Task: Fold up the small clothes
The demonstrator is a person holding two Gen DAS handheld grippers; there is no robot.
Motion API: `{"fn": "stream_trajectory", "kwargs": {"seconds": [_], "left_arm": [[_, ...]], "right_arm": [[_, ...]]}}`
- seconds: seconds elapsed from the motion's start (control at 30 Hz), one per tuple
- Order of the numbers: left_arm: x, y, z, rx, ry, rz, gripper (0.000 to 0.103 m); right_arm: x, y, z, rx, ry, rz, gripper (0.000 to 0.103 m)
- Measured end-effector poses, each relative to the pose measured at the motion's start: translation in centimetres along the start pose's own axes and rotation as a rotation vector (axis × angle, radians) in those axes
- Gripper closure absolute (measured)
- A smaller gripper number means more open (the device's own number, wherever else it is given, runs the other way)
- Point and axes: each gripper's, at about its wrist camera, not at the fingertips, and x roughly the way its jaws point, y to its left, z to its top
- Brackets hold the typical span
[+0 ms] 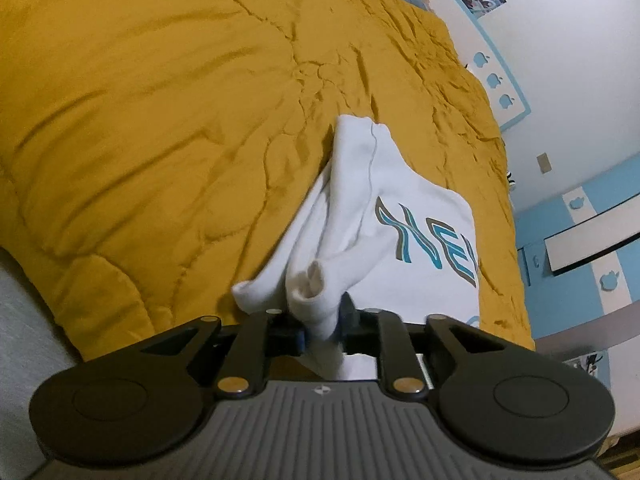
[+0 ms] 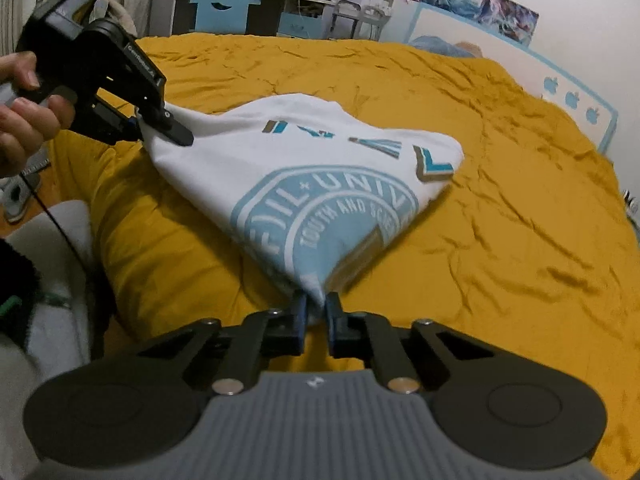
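A small white T-shirt (image 2: 304, 168) with a light-blue round print and striped lettering lies on the mustard bedspread (image 2: 520, 220), pulled taut between both grippers. In the right wrist view my right gripper (image 2: 316, 312) is shut on the shirt's near corner. The left gripper (image 2: 160, 128), held by a hand (image 2: 24, 120) at the left, pinches the opposite corner. In the left wrist view the left gripper (image 1: 322, 328) is shut on a bunched fold of the white shirt (image 1: 360, 216), which stretches away over the bedspread (image 1: 160, 120).
A light-blue headboard (image 2: 576, 100) with apple shapes runs along the bed's right side, under posters on the wall. Beyond the bed's far edge stand a cluttered desk (image 2: 280, 4) and a blue chair back (image 2: 222, 6). A white cover and a black cable (image 2: 56, 224) lie near the left.
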Motion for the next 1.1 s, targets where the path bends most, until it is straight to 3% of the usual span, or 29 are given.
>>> {"fn": "stream_trajectory", "kwargs": {"seconds": [0.1,0.17,0.23,0.27,0.37,0.47,0.57,0.67,0.73,0.77,0.8,0.83,0.9,0.97,1.1], "left_arm": [[-1.8,-0.1,0.4,0.038,-0.044,0.013,0.068],[-3.4,-0.5,0.3,0.092,-0.126,0.065,0.06],[-4.6,-1.0,0.6,0.159,-0.21,0.114,0.045],[-4.9,-1.5,1.2,0.209,-0.225,0.115,0.044],[-4.3,-2.0,4.1,0.259,-0.157,0.017,0.037],[-2.3,-1.9,7.5,0.164,-0.085,-0.074,0.037],[1.2,-3.2,9.8,0.216,-0.035,-0.061,0.037],[5.2,-4.7,10.7,0.261,0.034,0.017,0.037],[7.1,-5.1,10.8,0.239,0.081,-0.022,0.037],[7.8,-5.5,10.7,0.233,0.079,-0.033,0.039],[8.1,-5.8,10.5,0.235,0.041,-0.021,0.05],[8.2,-6.1,10.5,0.253,0.0,0.006,0.073],[8.4,-6.7,10.2,0.287,-0.051,0.083,0.102],[7.8,-6.9,10.2,0.279,-0.096,0.096,0.103],[6.2,-6.7,11.1,0.308,-0.165,-0.008,0.103]], "right_arm": [[-1.0,-0.8,-1.0,0.038,-0.004,-0.004,0.103],[-1.7,-1.4,-1.3,0.052,-0.019,-0.024,0.103],[-2.3,-2.4,-1.3,0.094,-0.041,-0.026,0.103],[-2.5,-2.8,-1.2,0.116,-0.049,-0.029,0.103],[-2.6,-3.2,-0.7,0.146,-0.066,-0.044,0.103],[-2.9,-2.9,-0.3,0.158,-0.092,-0.047,0.103],[-3.3,-3.0,-0.2,0.223,-0.112,-0.01,0.103],[-3.7,-3.0,-0.1,0.225,-0.115,-0.026,0.103],[-3.9,-3.0,-0.1,0.232,-0.113,-0.038,0.103],[-3.9,-3.1,-0.2,0.238,-0.111,-0.044,0.103],[-3.9,-3.2,-0.4,0.24,-0.108,-0.05,0.103],[-3.9,-3.2,-0.5,0.239,-0.103,-0.059,0.103],[-3.6,-3.2,-0.7,0.23,-0.089,-0.075,0.103],[-3.4,-3.1,-0.8,0.222,-0.081,-0.081,0.103],[-3.5,-3.2,-1.0,0.222,-0.098,-0.071,0.103]]}}
